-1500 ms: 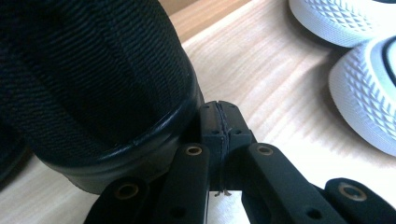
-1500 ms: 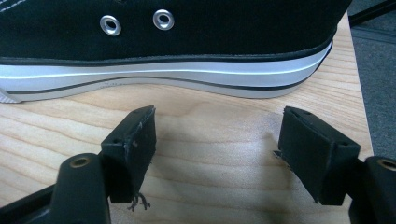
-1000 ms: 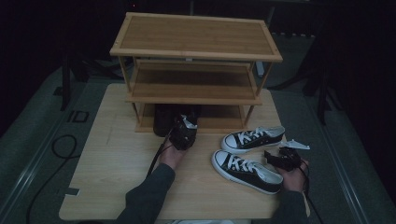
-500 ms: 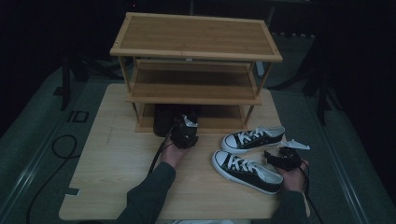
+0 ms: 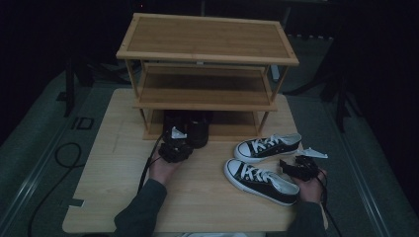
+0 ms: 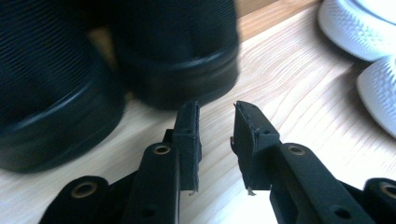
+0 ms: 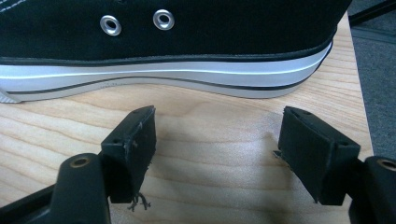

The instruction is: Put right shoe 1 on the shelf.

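Observation:
A pair of black shoes point(image 5: 190, 126) stands at the front of the wooden rack's bottom shelf point(image 5: 232, 129). Their heels point(image 6: 182, 60) loom just past my left gripper point(image 6: 217, 135), which is open by a narrow gap with nothing between its jaws. From above, that left gripper point(image 5: 180, 139) sits on the table just in front of the black shoes. Two black-and-white sneakers lie to the right, one farther point(image 5: 268, 145) and one nearer point(image 5: 259, 180). My right gripper point(image 5: 289, 167) rests open beside the nearer sneaker's side point(image 7: 187, 46), its jaws point(image 7: 219, 140) wide apart and holding nothing.
The three-tier wooden shoe rack point(image 5: 207, 37) stands at the back of the light wooden table point(image 5: 118, 197); its middle shelf point(image 5: 205, 91) is bare. A black cable point(image 5: 66, 153) lies on the grey floor at left. White sneaker toe caps point(image 6: 364, 28) show past the left gripper.
My left gripper has drawn slightly left and back from the black shoes. The right gripper and both sneakers have stayed put.

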